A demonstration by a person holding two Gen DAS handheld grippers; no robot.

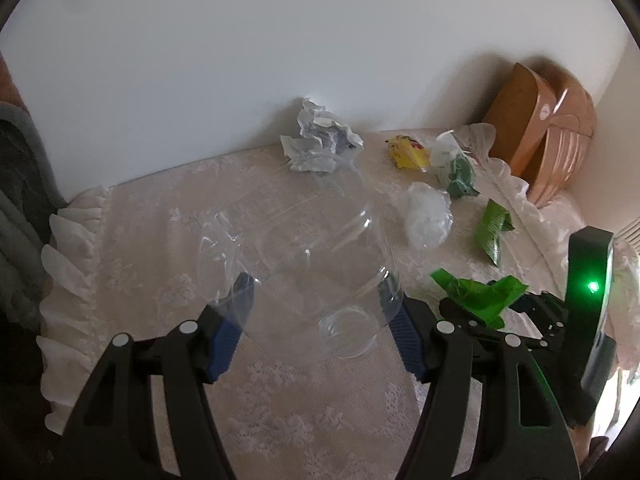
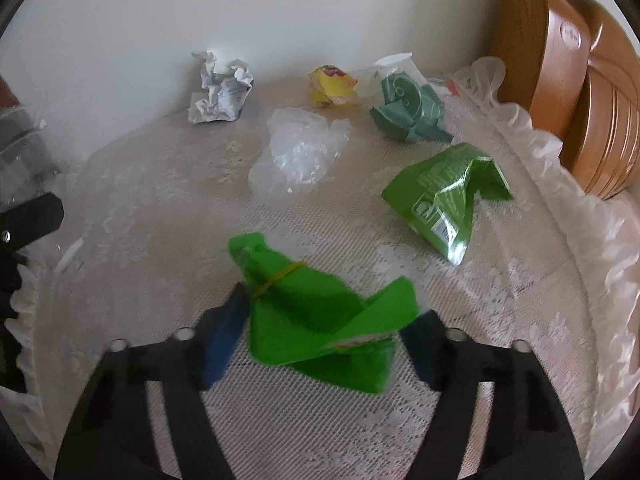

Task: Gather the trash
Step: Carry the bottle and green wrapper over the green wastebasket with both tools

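Leftward, left gripper half open, its 2 blue pads clamped on a clear plastic container above the lace tablecloth, right gripper pinching a crumpled green wrapper, other scraps beyond.

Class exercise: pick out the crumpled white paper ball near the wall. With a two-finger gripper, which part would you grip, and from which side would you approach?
Grip the crumpled white paper ball across its bulky middle, coming from above and from the open table side. It sits close to the wall, so a finger probably cannot slip behind it; its left and right flanks look free. The folds should compress and hold.
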